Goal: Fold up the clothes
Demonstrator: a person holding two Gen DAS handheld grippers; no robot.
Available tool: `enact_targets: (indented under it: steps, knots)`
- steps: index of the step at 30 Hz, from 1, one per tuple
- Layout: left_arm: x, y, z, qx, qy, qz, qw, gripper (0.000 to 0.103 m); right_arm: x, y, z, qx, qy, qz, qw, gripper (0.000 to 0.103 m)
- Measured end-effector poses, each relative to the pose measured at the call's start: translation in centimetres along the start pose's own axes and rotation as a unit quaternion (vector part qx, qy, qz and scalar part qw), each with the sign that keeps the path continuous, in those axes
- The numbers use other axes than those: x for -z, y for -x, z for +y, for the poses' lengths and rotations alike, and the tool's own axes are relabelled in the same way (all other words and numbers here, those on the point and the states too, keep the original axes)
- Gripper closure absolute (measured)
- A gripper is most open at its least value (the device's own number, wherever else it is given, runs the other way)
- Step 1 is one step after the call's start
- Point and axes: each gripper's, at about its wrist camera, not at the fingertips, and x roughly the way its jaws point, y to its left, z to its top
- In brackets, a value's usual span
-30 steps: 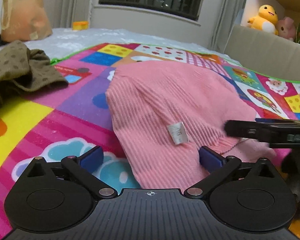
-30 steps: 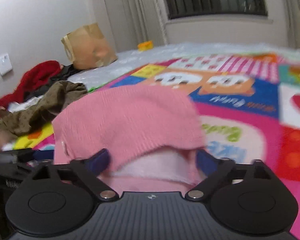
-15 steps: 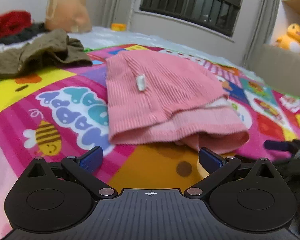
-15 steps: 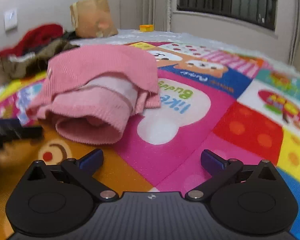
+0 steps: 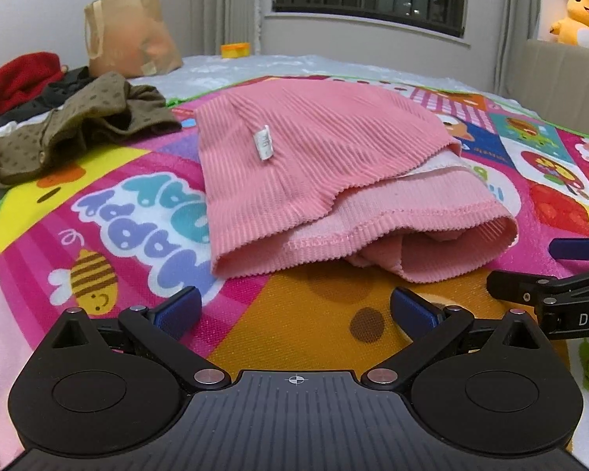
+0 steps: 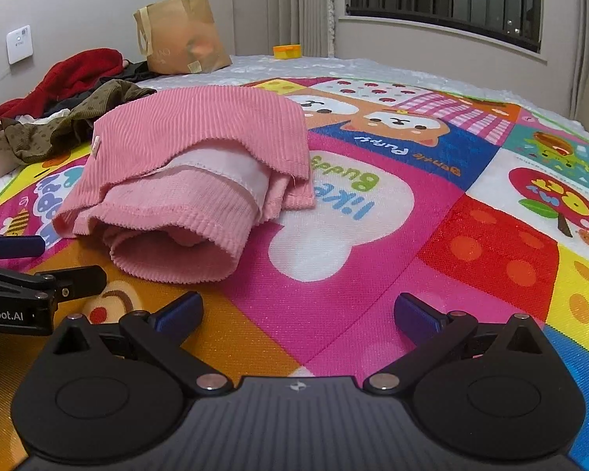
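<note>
A pink ribbed garment (image 5: 326, 165) lies folded in a loose bundle on the colourful play mat (image 5: 137, 212), with a white label on top. It also shows in the right wrist view (image 6: 192, 165), left of centre. My left gripper (image 5: 294, 312) is open and empty, just above the mat, short of the garment's near edge. My right gripper (image 6: 298, 314) is open and empty over the mat, to the right of the garment. Each gripper shows at the edge of the other's view.
An olive dotted garment (image 5: 70, 125) and a red garment (image 5: 15, 78) lie in a pile at the far left. A brown paper bag (image 5: 129, 35) stands behind them. A beige box wall (image 5: 565, 78) with a yellow plush toy (image 5: 581, 19) is at the right.
Both grippers have pulled back from the pink garment, which was between their fingers a second ago. It now lies folded on the mat, apart from both.
</note>
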Motion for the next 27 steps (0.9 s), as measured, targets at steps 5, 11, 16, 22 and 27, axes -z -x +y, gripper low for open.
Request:
enact_targets:
  steps: [5,11,16,22,27]
  knots:
    - [0.00,0.03,0.06,0.002,0.003,0.001,1.0000,0.000,0.02,-0.03,-0.06,0.000,0.000,0.000,1.000,0.000]
    - [0.02,0.05,-0.07,0.001,0.002,0.001,1.0000,0.000,0.02,-0.02,-0.03,0.000,0.000,0.000,1.000,0.000]
    - [0.01,0.04,-0.10,0.001,0.002,0.001,1.0000,0.000,0.03,-0.02,-0.01,0.000,0.000,0.000,1.000,0.000]
    - [0.00,0.04,-0.07,0.001,0.003,0.001,1.0000,0.000,0.02,-0.03,-0.02,0.000,0.000,0.000,1.000,0.000]
    - [0.00,0.04,-0.07,0.001,0.003,0.001,1.0000,0.000,0.02,-0.03,-0.03,0.000,0.000,0.000,1.000,0.000]
